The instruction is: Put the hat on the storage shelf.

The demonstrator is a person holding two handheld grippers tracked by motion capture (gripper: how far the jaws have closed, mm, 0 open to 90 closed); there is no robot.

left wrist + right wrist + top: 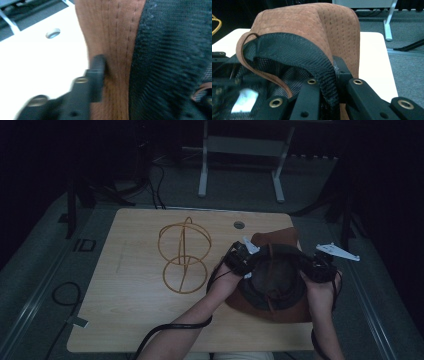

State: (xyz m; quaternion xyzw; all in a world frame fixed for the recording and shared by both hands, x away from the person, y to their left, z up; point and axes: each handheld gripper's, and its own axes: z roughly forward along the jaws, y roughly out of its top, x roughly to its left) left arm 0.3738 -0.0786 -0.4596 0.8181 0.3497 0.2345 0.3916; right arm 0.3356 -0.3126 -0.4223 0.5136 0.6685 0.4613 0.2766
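Note:
A brown suede hat (277, 287) with black mesh lining lies crown-down at the table's right, opening upward, lifted at both sides. My left gripper (243, 257) pinches its left rim; in the left gripper view one black fingertip (98, 67) presses on the stitched brown brim (112, 37), and the other jaw is hidden behind the mesh (170, 62). My right gripper (316, 269) holds the right rim; in its own view the gripper (328, 80) is shut on the mesh-lined edge of the hat (312, 22). A thin brown cord (249, 62) hangs along the lining.
A gold wire stand (184, 256) of hoops stands left of the hat on the wooden table (130, 320). A round cable hole (239, 225) sits near the far edge. White desk legs (202, 170) stand beyond. Cables trail on the floor at left (65, 295).

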